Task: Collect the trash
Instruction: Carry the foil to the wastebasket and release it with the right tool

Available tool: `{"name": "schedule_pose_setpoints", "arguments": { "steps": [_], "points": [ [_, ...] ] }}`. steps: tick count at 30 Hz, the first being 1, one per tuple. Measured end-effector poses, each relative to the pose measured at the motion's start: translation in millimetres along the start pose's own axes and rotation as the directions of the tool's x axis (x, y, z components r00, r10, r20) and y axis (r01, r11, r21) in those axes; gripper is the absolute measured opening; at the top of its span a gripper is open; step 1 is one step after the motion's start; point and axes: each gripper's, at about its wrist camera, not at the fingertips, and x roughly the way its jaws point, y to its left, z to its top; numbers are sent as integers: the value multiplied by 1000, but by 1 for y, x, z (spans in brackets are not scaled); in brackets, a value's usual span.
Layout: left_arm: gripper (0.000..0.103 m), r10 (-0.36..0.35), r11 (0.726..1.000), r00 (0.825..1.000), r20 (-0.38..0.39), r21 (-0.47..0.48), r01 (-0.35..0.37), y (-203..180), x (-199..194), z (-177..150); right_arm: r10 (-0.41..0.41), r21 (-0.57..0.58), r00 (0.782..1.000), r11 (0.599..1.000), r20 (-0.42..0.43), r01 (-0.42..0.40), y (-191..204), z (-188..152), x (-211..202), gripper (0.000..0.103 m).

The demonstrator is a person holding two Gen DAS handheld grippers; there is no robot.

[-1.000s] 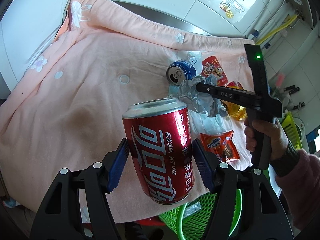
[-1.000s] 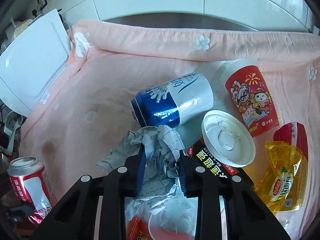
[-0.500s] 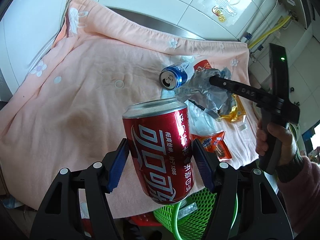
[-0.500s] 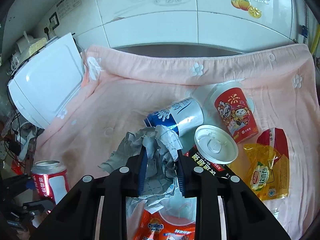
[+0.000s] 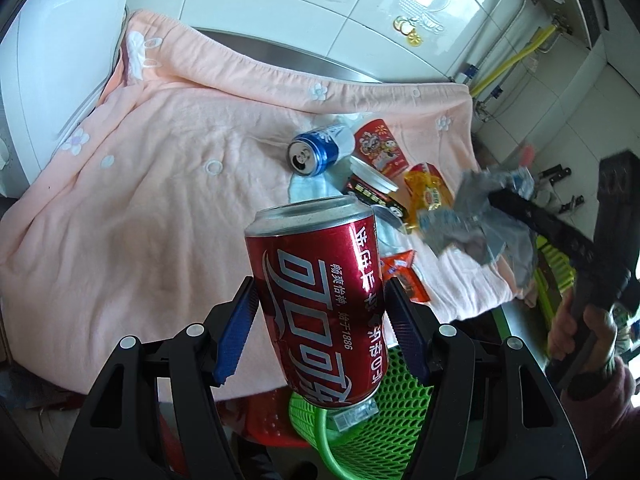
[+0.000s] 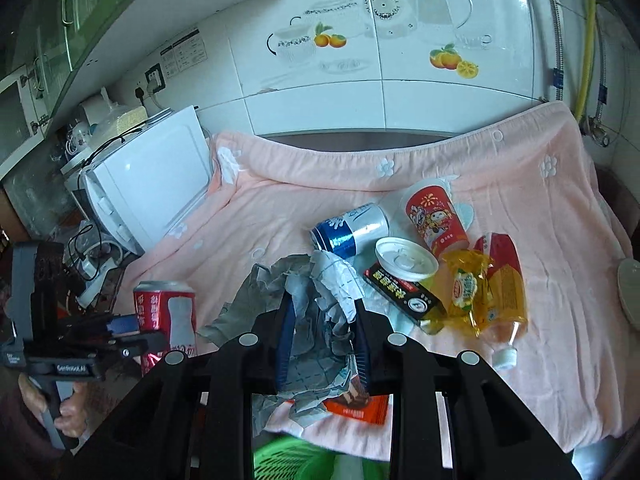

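Left gripper (image 5: 320, 322) clamped on a red cola can (image 5: 320, 300), blue pads pressed to either side, can's long axis near upright with top tipped slightly away from the camera. Directly beneath the can's base, a green mesh basket (image 5: 360, 408), its rim just below the front edge of the pink towel (image 5: 140, 220). Right gripper (image 6: 322, 340) clenched on a wad of crumpled grey paper (image 6: 304, 288), held off the towel near its front edge; green basket (image 6: 280, 460) showing at the bottom of that view, below and slightly left of the fingers. Of the two, left looks the nearer to a drop, can already over the basket mouth; paper seemingly short of it, needing a move down and toward the person. Farther out on the towel, still uncollected: a blue and white can (image 6: 352, 228) on its side, open end toward the left gripper; a red printed cup (image 6: 436, 220) lying beside it; a white lid (image 6: 406, 260) over a black packet (image 6: 404, 292); a yellow wrapper (image 6: 468, 284); an orange snack packet (image 5: 404, 276) nearest the front edge. White appliance (image 6: 152, 176) at the towel's far left.
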Motion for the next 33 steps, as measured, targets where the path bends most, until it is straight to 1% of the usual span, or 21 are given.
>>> {"name": "schedule_pose_setpoints", "arguments": {
  "steps": [4,11,15,21,22,24,25,27,31,33],
  "points": [
    [64,-15,1000,1000,-6,8,15,-15,-6,-15,-2,14,1000,1000,-11,3,-5,-35,-31,26],
    [64,-37,998,999,-30,44,38,-47,-11,-45,-63,5,995,998,-79,64,-13,-106,-70,26],
    [64,-53,996,998,-46,63,56,-63,-13,-59,-79,32,990,996,-117,84,-20,-141,-80,27],
    [64,-72,992,994,-81,93,80,-86,-9,-77,-87,80,983,992,-165,101,-28,-176,-85,28],
    [64,-74,992,994,-86,98,83,-89,-8,-79,-78,87,981,992,-175,94,-29,-181,-86,29],
    [64,-77,991,992,-97,103,87,-94,-6,-83,-80,98,980,990,-182,99,-31,-187,-88,39],
    [64,-81,990,991,-104,105,92,-96,-4,-85,-71,104,980,990,-185,92,-32,-190,-90,40],
    [64,-78,989,990,-115,114,91,-101,-2,-90,-73,113,981,989,-178,94,-33,-192,-93,53],
    [64,-77,987,987,-142,126,95,-108,6,-97,-74,127,985,987,-156,95,-35,-196,-104,60],
    [64,-76,987,985,-154,132,97,-112,9,-101,-76,130,986,987,-146,95,-35,-196,-110,68]
  ]
}}
